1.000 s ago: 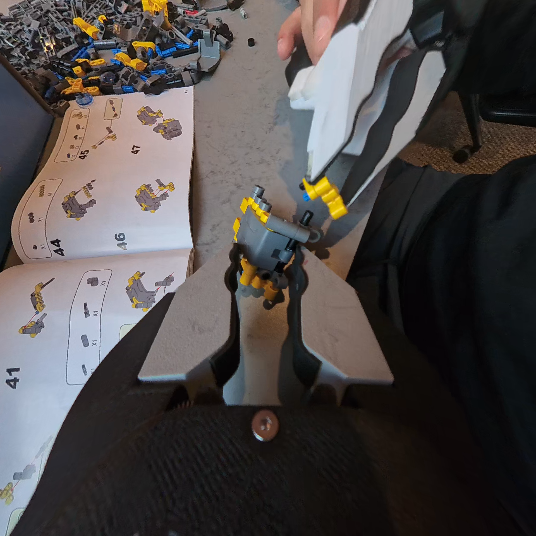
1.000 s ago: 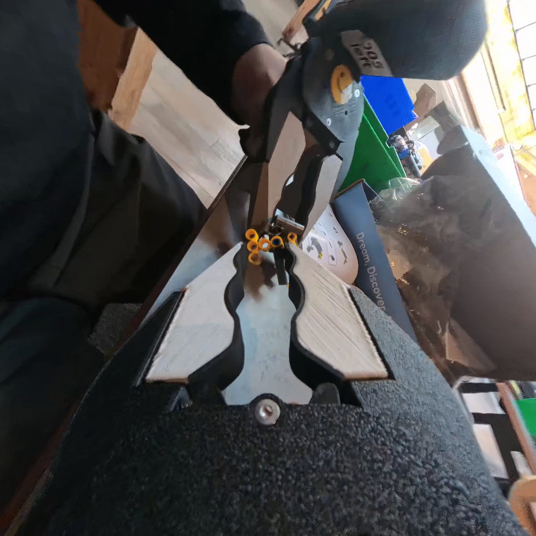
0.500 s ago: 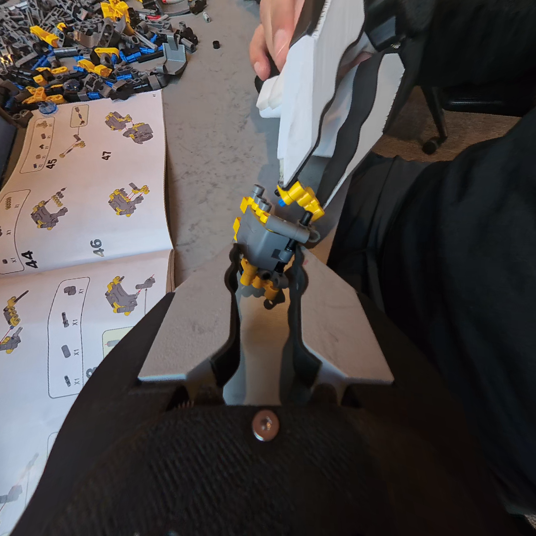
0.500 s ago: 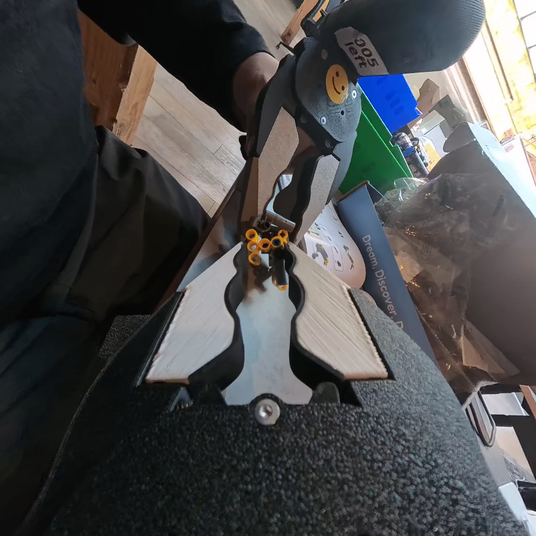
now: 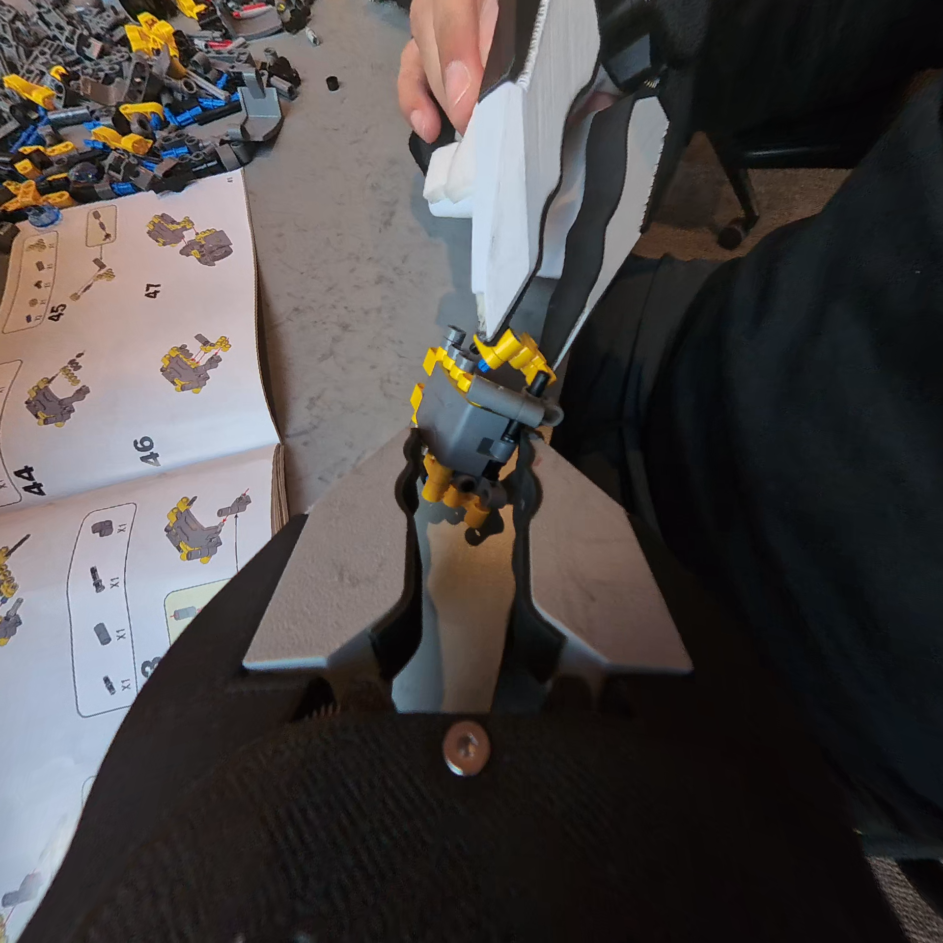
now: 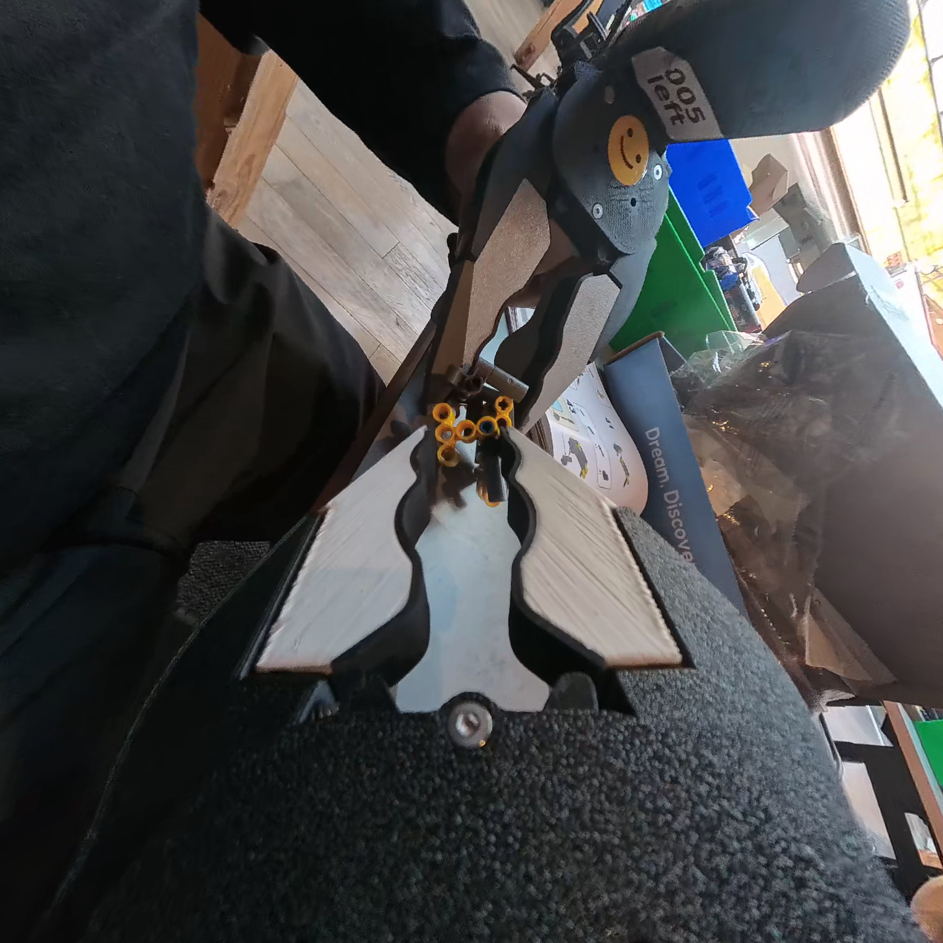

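Observation:
My left gripper (image 5: 467, 451) is shut on a grey and yellow brick assembly (image 5: 459, 418) and holds it above the table's near edge. My right gripper (image 5: 515, 352) comes down from above, shut on a small yellow connector piece (image 5: 510, 349) with a blue pin. The piece touches the top of the assembly beside its black pin. In the right wrist view my right gripper (image 6: 467, 441) holds the yellow connector (image 6: 462, 431), with the left gripper's fingers (image 6: 500, 286) and the grey assembly (image 6: 497, 377) just beyond it.
An open instruction booklet (image 5: 127, 367) lies on the grey table (image 5: 347, 245) to the left. A pile of loose bricks (image 5: 127, 97) sits at the far left. A person's hand (image 5: 444, 61) grips the right gripper. A blue box (image 6: 658, 449) and green bins (image 6: 684, 291) stand behind. My two grippers' fingertips are within a few centimetres of each other.
My right gripper has moved down and left with the yellow connector, from apart to touching the assembly's top. My left gripper keeps its hold on the assembly.

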`<control>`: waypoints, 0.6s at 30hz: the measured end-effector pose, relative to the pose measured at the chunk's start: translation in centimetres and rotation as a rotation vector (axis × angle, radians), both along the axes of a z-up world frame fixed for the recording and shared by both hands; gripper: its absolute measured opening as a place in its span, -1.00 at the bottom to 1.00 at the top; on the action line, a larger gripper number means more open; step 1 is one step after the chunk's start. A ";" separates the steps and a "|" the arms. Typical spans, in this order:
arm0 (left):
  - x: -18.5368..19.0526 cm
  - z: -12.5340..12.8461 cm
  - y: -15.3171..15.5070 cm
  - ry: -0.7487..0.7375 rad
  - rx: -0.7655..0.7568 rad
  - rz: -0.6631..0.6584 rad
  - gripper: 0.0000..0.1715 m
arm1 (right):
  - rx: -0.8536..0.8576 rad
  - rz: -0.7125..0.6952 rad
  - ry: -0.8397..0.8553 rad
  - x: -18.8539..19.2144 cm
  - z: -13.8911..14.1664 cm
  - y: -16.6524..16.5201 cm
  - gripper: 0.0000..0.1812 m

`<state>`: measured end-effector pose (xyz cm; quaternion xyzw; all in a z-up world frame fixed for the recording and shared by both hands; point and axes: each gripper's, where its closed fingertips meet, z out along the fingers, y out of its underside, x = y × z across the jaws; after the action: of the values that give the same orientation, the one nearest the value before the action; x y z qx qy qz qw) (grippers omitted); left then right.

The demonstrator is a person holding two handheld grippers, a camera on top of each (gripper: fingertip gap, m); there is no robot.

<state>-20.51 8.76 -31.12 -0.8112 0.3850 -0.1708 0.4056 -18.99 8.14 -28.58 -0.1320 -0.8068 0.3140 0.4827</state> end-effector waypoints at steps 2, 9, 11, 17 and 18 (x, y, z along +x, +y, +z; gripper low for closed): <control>0.0 0.0 0.0 0.005 0.005 -0.001 -0.60 | -0.006 -0.002 -0.005 -0.1 0.0 0.0 -0.74; -0.1 0.0 0.0 -0.007 -0.009 0.004 -0.60 | -0.054 0.005 -0.007 0.0 0.4 -0.1 -0.74; -0.1 0.0 0.1 -0.004 -0.005 0.007 -0.60 | -0.082 0.000 -0.012 0.1 0.7 -0.1 -0.74; -0.2 0.0 0.1 -0.007 -0.012 0.011 -0.60 | -0.272 -0.087 -0.060 0.2 2.1 1.5 -0.74; -0.2 0.0 0.2 -0.011 -0.018 0.014 -0.60 | -0.301 -0.099 -0.088 0.3 2.1 1.7 -0.74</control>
<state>-20.74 8.95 -31.10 -0.8166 0.3753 -0.1760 0.4016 -18.73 9.85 -26.48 -0.2561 -0.7634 0.4010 0.4368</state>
